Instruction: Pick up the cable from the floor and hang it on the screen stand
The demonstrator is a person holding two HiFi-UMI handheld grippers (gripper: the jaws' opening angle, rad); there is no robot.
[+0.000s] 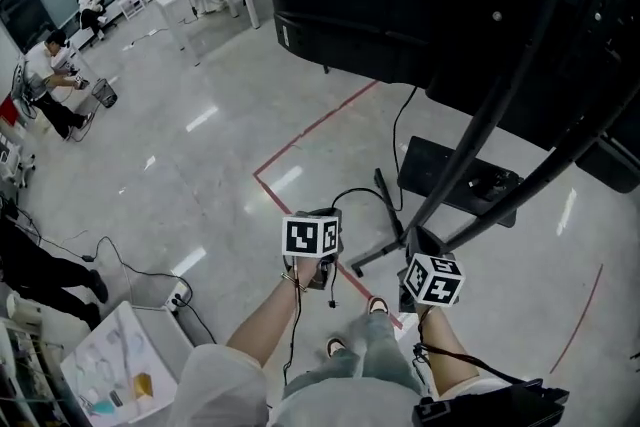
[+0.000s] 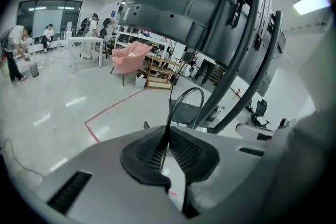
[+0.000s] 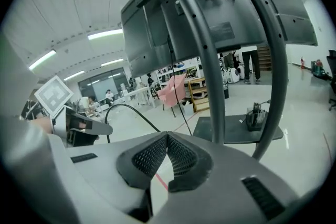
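My left gripper (image 2: 167,138) is clamped on the thin black rubber cable (image 2: 169,108). The ridged pads pinch it hard so it cannot slip while I carry it (a loose hold would drop it back on the floor). From the pads the cable rises toward twelve o'clock, then bends in a smooth, glossy hoop toward one o'clock, not yet on the stand. I cannot follow its far end. The black curved-tube screen stand (image 2: 256,34) towers at two o'clock, near enough to hang from, I judge. At three o'clock my right gripper (image 3: 167,138) has its jaws pressed together on nothing, kept free to help.
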